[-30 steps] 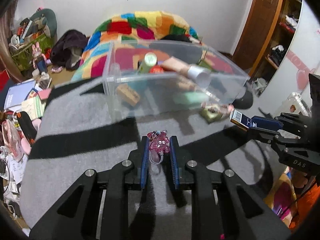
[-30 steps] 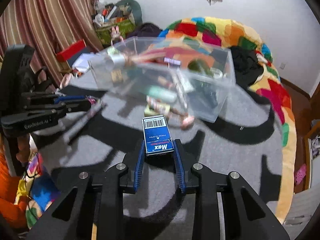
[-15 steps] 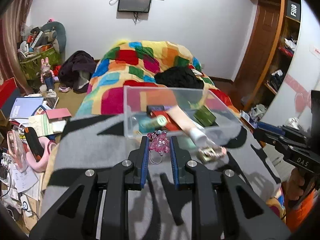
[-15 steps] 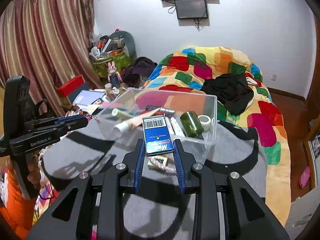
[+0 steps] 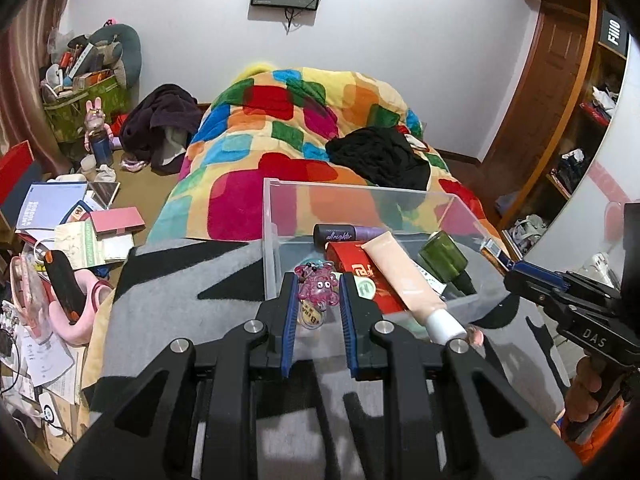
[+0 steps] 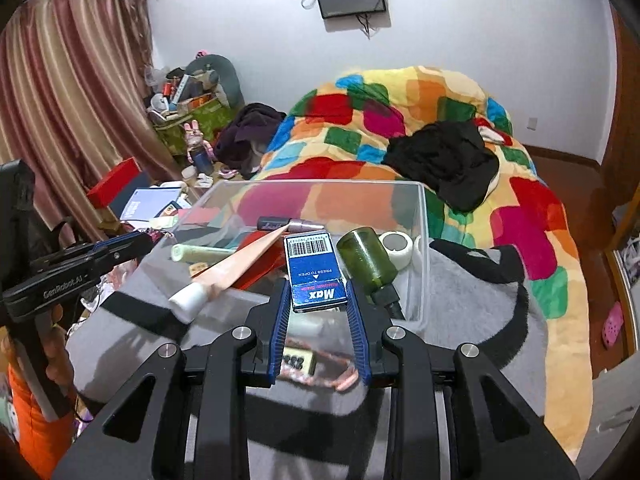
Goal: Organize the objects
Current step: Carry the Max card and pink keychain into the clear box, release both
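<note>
The left gripper (image 5: 317, 298) pinches a pink translucent charm (image 5: 317, 287) between its blue pads, a small tag hanging under it, and holds it at the near left corner of the clear plastic bin (image 5: 269, 216). The right gripper (image 6: 317, 304) clamps a blue staple box (image 6: 314, 270) marked "Max", barcode end pointing forward, poised at the bin's near wall. Inside the bin lie a peach tube (image 5: 404, 276) with a white cap that leans over the near wall, a dark green bottle (image 6: 366, 260) on its side toward the bin's right, a red packet (image 5: 352, 262), a dark purple tube (image 5: 344, 233) near the far wall and a white roll of tape (image 6: 396, 247) in the far right corner. The bin rests on a grey and black blanket (image 5: 176, 280); beyond the bin spreads a patchwork quilt (image 6: 400, 120).
</note>
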